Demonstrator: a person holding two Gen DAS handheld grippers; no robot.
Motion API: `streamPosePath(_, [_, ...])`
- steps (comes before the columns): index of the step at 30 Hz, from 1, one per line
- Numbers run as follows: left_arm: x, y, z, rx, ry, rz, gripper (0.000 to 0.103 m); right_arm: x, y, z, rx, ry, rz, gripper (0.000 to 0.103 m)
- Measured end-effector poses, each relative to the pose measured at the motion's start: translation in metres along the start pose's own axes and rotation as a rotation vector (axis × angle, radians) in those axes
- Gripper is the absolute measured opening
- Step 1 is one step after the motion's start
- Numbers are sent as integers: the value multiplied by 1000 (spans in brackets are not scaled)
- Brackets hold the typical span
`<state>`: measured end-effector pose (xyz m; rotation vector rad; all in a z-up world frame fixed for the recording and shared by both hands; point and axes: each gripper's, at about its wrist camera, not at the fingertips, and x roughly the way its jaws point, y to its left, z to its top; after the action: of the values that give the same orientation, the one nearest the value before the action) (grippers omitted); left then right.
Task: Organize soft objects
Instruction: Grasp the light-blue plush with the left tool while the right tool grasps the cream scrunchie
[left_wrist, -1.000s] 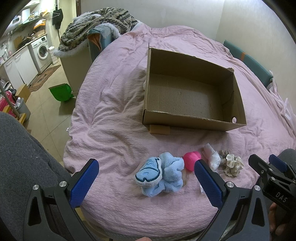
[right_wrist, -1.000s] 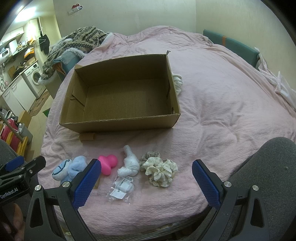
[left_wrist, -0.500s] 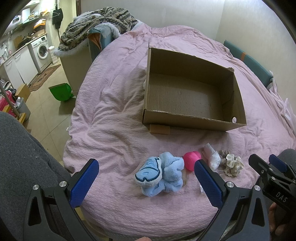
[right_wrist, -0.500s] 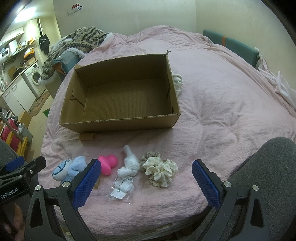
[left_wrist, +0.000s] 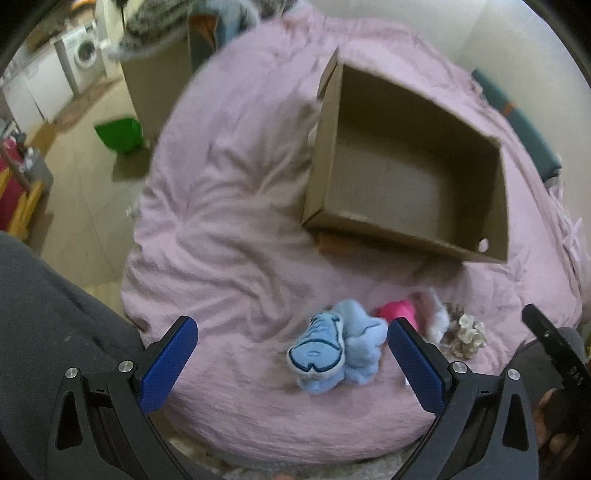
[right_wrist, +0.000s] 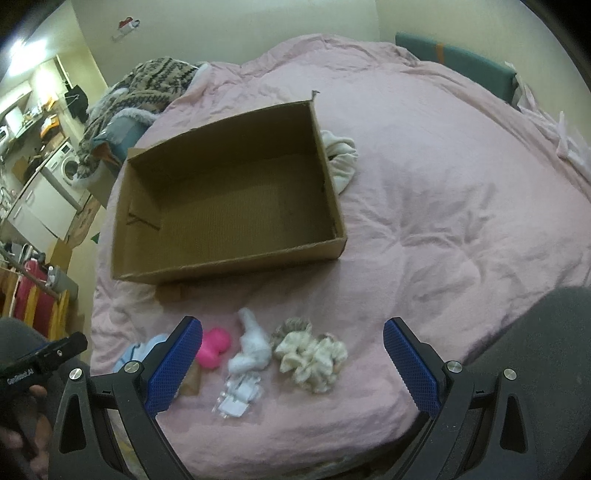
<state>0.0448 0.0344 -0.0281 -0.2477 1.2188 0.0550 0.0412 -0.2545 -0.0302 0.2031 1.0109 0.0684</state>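
Your left tongs (left_wrist: 291, 356) are wide open w/ nothing in them. The blue plush toy (left_wrist: 334, 350) sits on the bed just past the tips, closer to the right-side finger. Your right tongs (right_wrist: 293, 360) are wide open too, holding nothing. The cream scrunchie (right_wrist: 312, 356) and the white fluffy thing (right_wrist: 251, 350) lie between those fingers, a bit ahead.

Next to them is a pink toy (right_wrist: 212, 349), touching or nearly touching the blue one. A small clear packet (right_wrist: 238, 397) lies near the front edge of the bed.

The cardboard box (right_wrist: 229, 258) is further back on the pink blanket (right_wrist: 443, 203) and it's open w/ nothing in it. So no soft thing is put away yet.

These things look light and squishy. They'll squash when you pinch, not break. Grab the blue toy across its fat middle, not the flat face patch. Take the scrunchie through its thick bunched part. The packet looks slippery, prob. hard to pick off soft bedding. The left view is blurry, so the gap between blue and pink is hard to judge.
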Motion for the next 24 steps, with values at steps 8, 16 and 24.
streamPosePath(8, [46,-26,-7,41,188,-55,97,22,-8,2,61,77,26,103])
streamPosePath(16, [76,-50,-18,89,221,-4,57,24,-11,1,74,76,35,103])
streamPosePath(24, [44,-20,-15,-14,170,-91,30,26,-13,1,82,87,43,103])
